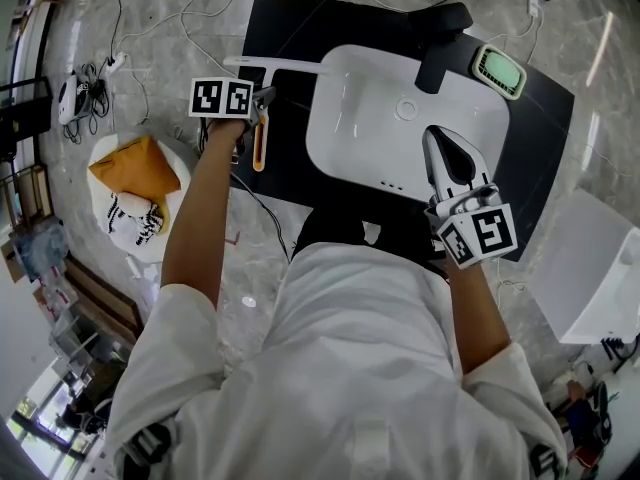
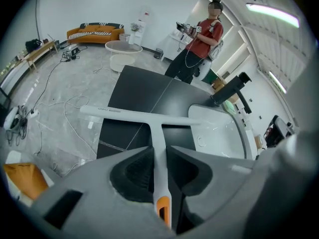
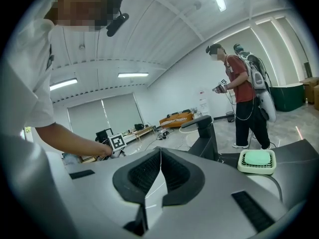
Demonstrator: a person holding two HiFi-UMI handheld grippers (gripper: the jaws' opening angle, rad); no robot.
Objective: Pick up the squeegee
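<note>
Between the left gripper's (image 2: pixel 159 152) jaws sits the squeegee (image 2: pixel 134 114) handle, both pads closed against it (blade ahead of the tips, flat on the black mat (image 2: pixel 139 83)). I judge the grip made; lifting remains. My right gripper's (image 3: pixel 159 152) jaws are closed, empty.

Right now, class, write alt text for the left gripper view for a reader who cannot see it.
The left gripper grips the white handle of a T-shaped squeegee lying on a black mat. A white sink sits to its right.

Left tongs (image 2: pixel 159 156) clamped, steeply downward; right tongs (image 3: pixel 160 153) closed, nearly level.
</note>
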